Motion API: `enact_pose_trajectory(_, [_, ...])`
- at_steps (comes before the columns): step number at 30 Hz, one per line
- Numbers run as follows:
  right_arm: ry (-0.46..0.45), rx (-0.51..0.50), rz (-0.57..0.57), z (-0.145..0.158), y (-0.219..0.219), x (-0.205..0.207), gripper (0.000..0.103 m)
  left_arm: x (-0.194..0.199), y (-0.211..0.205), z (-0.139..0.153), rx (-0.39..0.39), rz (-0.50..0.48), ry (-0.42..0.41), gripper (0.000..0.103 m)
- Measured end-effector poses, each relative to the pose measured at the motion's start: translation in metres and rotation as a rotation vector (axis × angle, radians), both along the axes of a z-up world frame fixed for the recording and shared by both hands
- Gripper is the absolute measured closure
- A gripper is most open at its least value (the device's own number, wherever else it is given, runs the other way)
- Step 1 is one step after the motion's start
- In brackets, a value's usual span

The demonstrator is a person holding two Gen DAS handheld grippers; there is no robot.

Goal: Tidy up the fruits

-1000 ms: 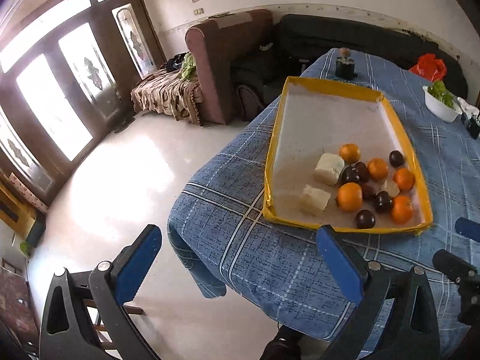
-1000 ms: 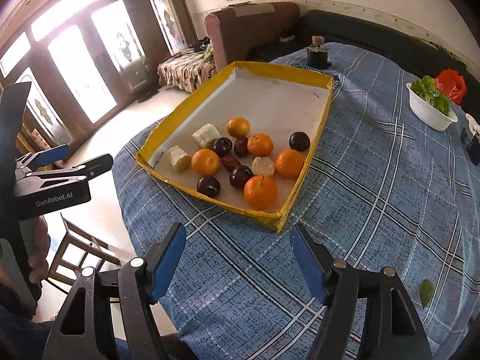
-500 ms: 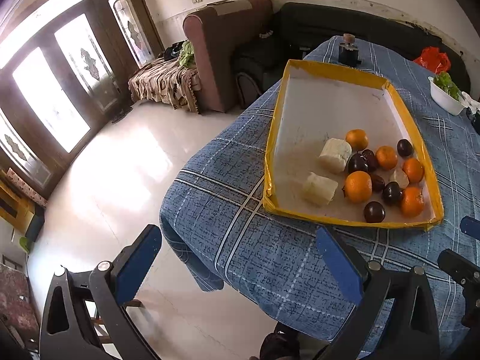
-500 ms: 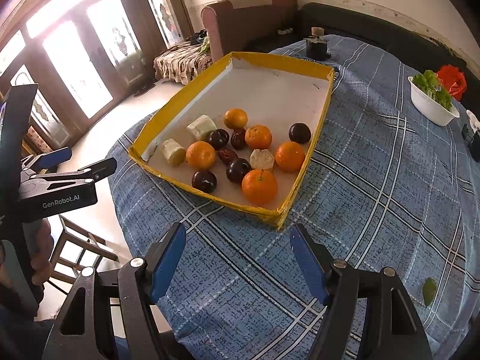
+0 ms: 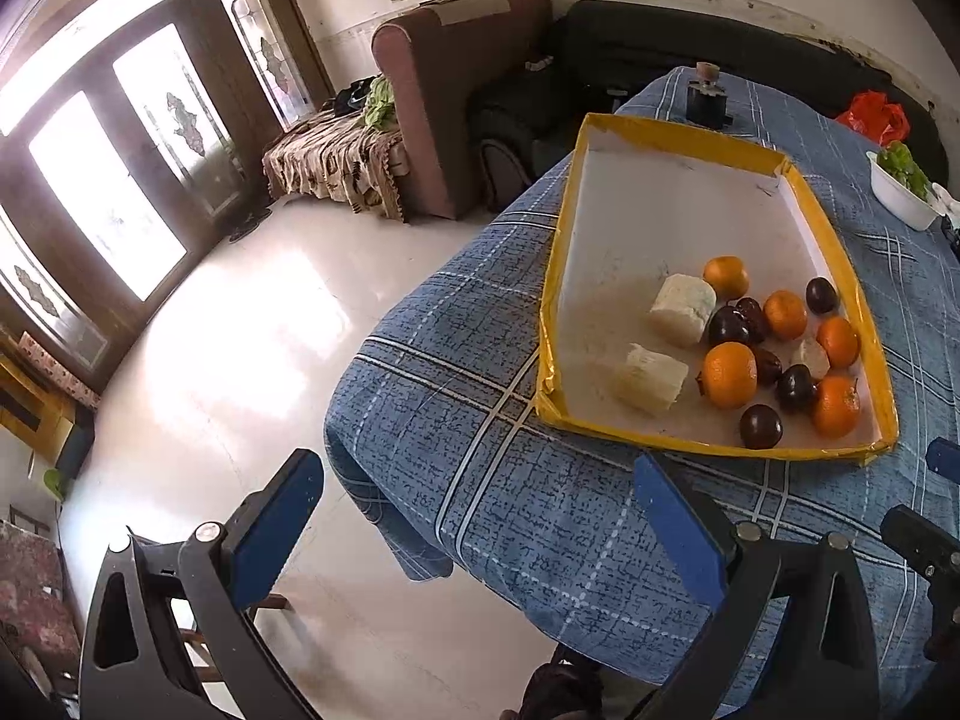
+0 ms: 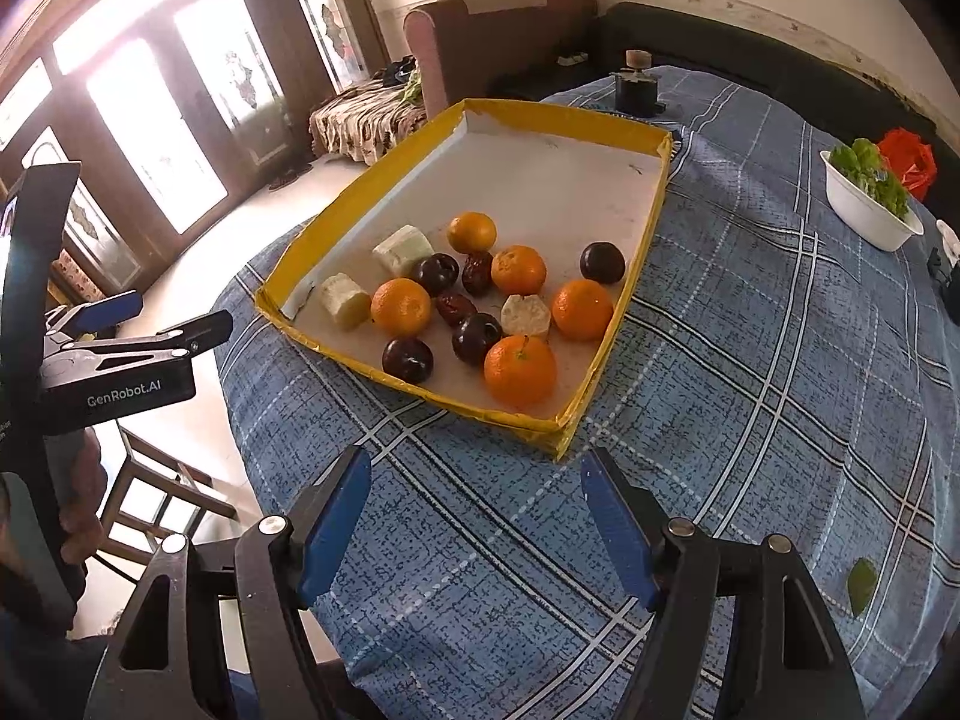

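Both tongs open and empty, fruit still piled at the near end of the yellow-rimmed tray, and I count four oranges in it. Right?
Not quite: the yellow-rimmed cardboard tray holds five round oranges, not four, as the right wrist view shows. The rest stands: left tongs and right tongs are open and empty, and the fruit sits at the tray's near end.

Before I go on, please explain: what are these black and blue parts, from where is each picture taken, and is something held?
No robot: a person holds a two-finger tool in each hand, each with its own camera. One picture looks along the left gripper, the other along the right gripper. Both are open and hold nothing. On the blue cloth is a yellow tray with oranges, dark plums and pale chunks. A white bowl of greens stands farther right.
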State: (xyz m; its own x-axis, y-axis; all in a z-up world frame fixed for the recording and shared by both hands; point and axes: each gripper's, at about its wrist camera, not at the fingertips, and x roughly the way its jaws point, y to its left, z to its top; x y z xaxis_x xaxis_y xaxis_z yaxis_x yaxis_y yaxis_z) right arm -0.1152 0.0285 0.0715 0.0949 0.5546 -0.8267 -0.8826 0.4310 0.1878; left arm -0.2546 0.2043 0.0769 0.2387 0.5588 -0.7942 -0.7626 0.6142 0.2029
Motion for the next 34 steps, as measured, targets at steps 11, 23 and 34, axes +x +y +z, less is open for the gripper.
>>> enact_pose_trajectory(11, [0.0, -0.008, 0.02, -0.003, 0.003, -0.002, 0.024, -0.009, 0.004, 0.001, 0.006, 0.032, 0.003, 0.0])
enact_pose_trajectory(23, [-0.004, -0.002, 0.064, 0.0, 0.019, -0.01, 0.024, -0.042, 0.027, 0.014, 0.044, 0.135, -0.004, 0.0])
enact_pose_trajectory(34, [-0.002, 0.004, 0.09, 0.0, 0.028, -0.018, 0.024, -0.051, 0.015, 0.015, 0.072, 0.123, 0.042, 0.0])
